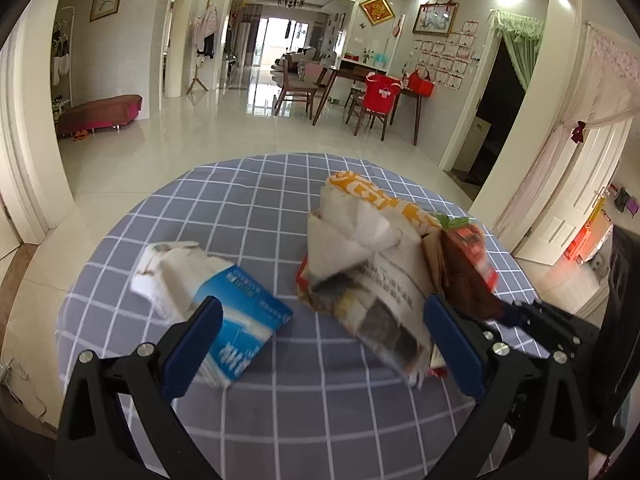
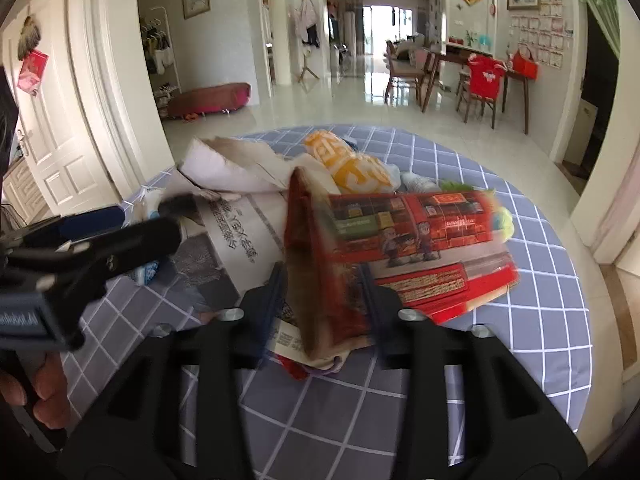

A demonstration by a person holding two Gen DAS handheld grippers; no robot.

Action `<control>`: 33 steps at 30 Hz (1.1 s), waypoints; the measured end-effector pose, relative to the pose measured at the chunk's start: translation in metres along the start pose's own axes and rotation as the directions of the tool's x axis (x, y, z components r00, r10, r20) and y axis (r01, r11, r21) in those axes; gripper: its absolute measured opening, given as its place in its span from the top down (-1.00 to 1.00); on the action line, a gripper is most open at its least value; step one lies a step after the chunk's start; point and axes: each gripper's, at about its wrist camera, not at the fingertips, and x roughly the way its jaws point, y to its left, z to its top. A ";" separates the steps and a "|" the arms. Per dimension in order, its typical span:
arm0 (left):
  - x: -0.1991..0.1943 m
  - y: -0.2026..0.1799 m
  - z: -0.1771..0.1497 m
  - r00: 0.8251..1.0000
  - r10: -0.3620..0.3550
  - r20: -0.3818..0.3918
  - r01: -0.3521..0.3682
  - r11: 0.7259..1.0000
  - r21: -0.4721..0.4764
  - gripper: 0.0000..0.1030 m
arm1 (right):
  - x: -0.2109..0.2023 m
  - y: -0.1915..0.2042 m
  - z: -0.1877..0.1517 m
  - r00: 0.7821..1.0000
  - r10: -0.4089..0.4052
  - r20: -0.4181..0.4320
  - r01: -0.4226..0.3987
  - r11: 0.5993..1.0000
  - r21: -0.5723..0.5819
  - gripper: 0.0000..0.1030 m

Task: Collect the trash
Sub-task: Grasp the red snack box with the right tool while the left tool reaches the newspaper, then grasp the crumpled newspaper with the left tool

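1. On the grey checked tablecloth (image 1: 256, 200), at the centre of your round table: the trash pile. It is made up of a crumpled newspaper (image 1: 360, 264), a yellow-and-white plastic bag (image 1: 384, 196) at the pile's 12 o'clock, and a red printed carton (image 2: 416, 240) flattened at the pile's 3 o'clock.
2. Red printed carton: your right gripper (image 2: 320, 300) is clenched on its near folded edge, one finger on either side of the brown cardboard flap. The carton's far end rests on the cloth at 2 o'clock in the right wrist view. This view is blurred.
3. Blue-and-white milk carton (image 1: 224, 312): lying on its side, torn open at the top, apart from the pile at its 9 o'clock. It lies just beyond your left gripper's left finger.
4. Left gripper (image 1: 320, 328): released, jaws spread wide, nothing between them but bare cloth. The right finger (image 1: 452, 344) lies against the near edge of the newspaper.
5. Surroundings: glossy tiled floor (image 1: 224, 136) all round the table; a wooden dining table (image 1: 360, 76) with chairs at 1 o'clock; a low pink bench (image 1: 100, 112) at 10 o'clock.
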 end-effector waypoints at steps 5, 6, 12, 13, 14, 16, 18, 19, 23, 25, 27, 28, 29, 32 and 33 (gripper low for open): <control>0.031 0.003 0.012 0.999 0.036 -0.041 -0.035 0.999 0.010 -0.35 | 0.000 -0.016 0.000 0.998 0.052 0.019 -0.053 0.997 0.047 0.59; 0.032 0.002 0.013 0.999 0.018 -0.047 -0.018 1.000 0.005 -0.15 | -0.001 -0.018 0.001 0.998 0.053 0.027 -0.055 0.997 0.048 0.61; 0.011 -0.006 0.014 1.000 -0.027 0.000 0.027 1.000 -0.005 0.56 | -0.016 -0.025 0.006 0.994 0.072 0.087 -0.077 0.995 0.058 0.83; 0.005 -0.006 0.014 0.999 -0.032 0.017 0.032 0.999 -0.008 0.58 | -0.021 -0.026 0.007 0.992 0.075 0.097 -0.081 0.995 0.061 0.85; -0.006 -0.008 0.014 0.999 -0.030 0.044 0.031 0.999 -0.011 0.62 | -0.027 -0.028 0.007 0.990 0.079 0.114 -0.087 0.994 0.066 0.88; -0.021 -0.011 0.014 0.996 -0.019 0.082 0.019 1.000 -0.005 0.65 | -0.043 -0.030 0.010 0.985 0.090 0.149 -0.102 0.992 0.076 0.88; -0.036 -0.017 0.014 0.993 -0.008 0.117 0.008 1.000 0.004 0.69 | -0.058 -0.035 0.013 0.979 0.107 0.175 -0.124 0.989 0.086 0.89; -0.046 -0.021 0.015 0.991 -0.001 0.136 0.000 1.000 0.008 0.69 | -0.065 -0.037 0.014 0.975 0.118 0.188 -0.137 0.986 0.093 0.89; -0.081 -0.042 0.013 0.975 0.060 0.214 -0.071 0.997 0.042 0.69 | -0.100 -0.051 0.015 0.957 0.163 0.241 -0.199 0.971 0.132 0.89; -0.096 -0.054 0.014 0.968 0.071 0.240 -0.087 0.995 0.057 0.69 | -0.116 -0.056 0.015 0.947 0.185 0.264 -0.230 0.962 0.148 0.89; -0.112 -0.065 0.013 0.966 0.049 0.254 -0.069 0.995 0.069 0.69 | -0.132 -0.063 0.013 0.936 0.203 0.288 -0.257 0.953 0.163 0.89; -0.117 -0.071 0.012 0.965 0.043 0.258 -0.065 0.995 0.078 0.69 | -0.140 -0.066 0.011 0.932 0.203 0.300 -0.261 0.950 0.170 0.89; -0.125 -0.082 0.011 0.963 0.035 0.266 -0.062 0.994 0.091 0.69 | -0.150 -0.070 0.008 0.928 0.200 0.315 -0.264 0.948 0.177 0.89; -0.136 -0.109 0.006 0.962 0.003 0.273 -0.037 0.992 0.120 0.69 | -0.180 -0.086 -0.002 0.915 0.193 0.355 -0.278 0.939 0.204 0.89; -0.138 -0.121 0.004 0.963 -0.015 0.270 -0.022 0.991 0.134 0.69 | -0.189 -0.090 -0.005 0.914 0.183 0.362 -0.271 0.940 0.209 0.89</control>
